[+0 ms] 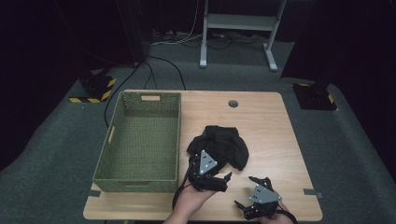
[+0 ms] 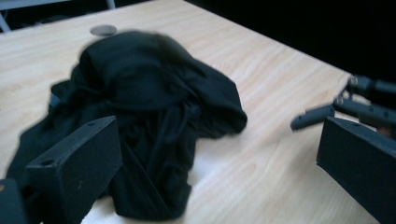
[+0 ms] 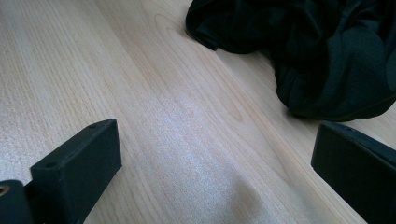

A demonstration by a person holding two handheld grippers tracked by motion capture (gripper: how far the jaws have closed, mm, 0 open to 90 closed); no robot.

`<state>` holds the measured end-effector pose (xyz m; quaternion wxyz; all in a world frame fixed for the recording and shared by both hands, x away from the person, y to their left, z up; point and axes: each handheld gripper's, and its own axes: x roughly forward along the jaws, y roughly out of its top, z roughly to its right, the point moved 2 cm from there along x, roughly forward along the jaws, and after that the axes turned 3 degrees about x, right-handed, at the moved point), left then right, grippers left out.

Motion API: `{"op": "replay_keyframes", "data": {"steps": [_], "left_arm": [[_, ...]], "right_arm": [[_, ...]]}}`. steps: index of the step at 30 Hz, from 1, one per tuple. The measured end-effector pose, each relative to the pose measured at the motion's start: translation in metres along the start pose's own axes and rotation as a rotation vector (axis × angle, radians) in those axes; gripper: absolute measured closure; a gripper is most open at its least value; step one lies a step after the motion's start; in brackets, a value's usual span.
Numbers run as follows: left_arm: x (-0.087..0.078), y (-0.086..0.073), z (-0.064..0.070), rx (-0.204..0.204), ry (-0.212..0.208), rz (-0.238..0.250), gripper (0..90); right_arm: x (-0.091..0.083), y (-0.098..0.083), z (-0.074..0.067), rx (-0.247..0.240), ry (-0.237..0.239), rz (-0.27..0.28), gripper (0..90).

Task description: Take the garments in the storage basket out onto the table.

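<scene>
Black cloth (image 1: 219, 144) was heaped on the surface (image 1: 275, 130) beside the basket (image 1: 140, 140); both hand-held grippers, left (image 1: 224, 179) and right (image 1: 247, 191), were held wide, ready to grab it.

- Lit from overhead, with the light wooden tabletop (image 1: 261, 116) bright and the surrounding room sunk in near-black.
- Soft, low-resolution high view.
- Blurred at the far end of the crumpled black cloth (image 2: 140, 112) in the left gripper view.
- Pale sheen on wood grain in the right gripper view.
</scene>
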<state>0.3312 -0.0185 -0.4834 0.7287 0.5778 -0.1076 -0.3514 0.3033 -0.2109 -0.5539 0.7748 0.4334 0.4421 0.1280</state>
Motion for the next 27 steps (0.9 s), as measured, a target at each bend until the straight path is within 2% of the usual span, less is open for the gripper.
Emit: {"op": "replay_keyframes", "data": {"steps": [3,4,9,13,14,16,17,18,19,21,25,27], "left_arm": [[-0.001,-0.02,-0.002,0.006,-0.003,-0.027,0.3],[-0.001,-0.02,-0.002,0.006,-0.003,-0.027,0.3],[0.0,-0.046,-0.009,0.014,0.017,-0.076,0.2],[0.001,-0.067,-0.013,0.083,0.045,-0.116,0.3],[0.001,-0.067,-0.013,0.083,0.045,-0.116,0.3],[0.001,-0.074,-0.015,0.121,0.066,-0.139,0.3],[0.002,-0.075,-0.015,0.131,0.069,-0.133,0.3],[0.003,-0.076,-0.013,0.173,0.074,-0.139,0.3],[0.003,-0.076,-0.013,0.173,0.074,-0.139,0.3],[0.005,-0.079,-0.011,0.201,0.08,-0.157,0.4],[0.004,-0.078,-0.012,0.188,0.083,-0.143,0.4],[0.004,-0.078,-0.011,0.196,0.086,-0.145,0.3]], "right_arm": [[0.0,0.0,0.0,0.0,-0.002,0.001,1.5],[0.0,0.0,0.0,0.001,-0.002,0.001,1.5],[0.0,0.0,0.0,0.0,-0.003,0.0,1.5],[0.0,0.0,-0.001,-0.001,-0.005,-0.001,1.5],[0.0,0.0,-0.001,-0.001,-0.005,-0.001,1.5],[0.0,0.0,-0.001,0.0,-0.005,-0.003,1.5],[0.0,0.0,-0.001,0.0,-0.005,-0.003,1.5],[0.0,0.0,-0.001,-0.003,-0.007,-0.003,1.5],[0.0,0.0,-0.001,-0.004,-0.008,-0.003,1.5],[0.001,0.0,-0.001,-0.006,-0.009,-0.005,1.5],[0.001,0.0,-0.002,-0.014,-0.015,-0.009,1.5],[0.001,0.0,-0.002,-0.017,-0.017,-0.009,1.5]]}}
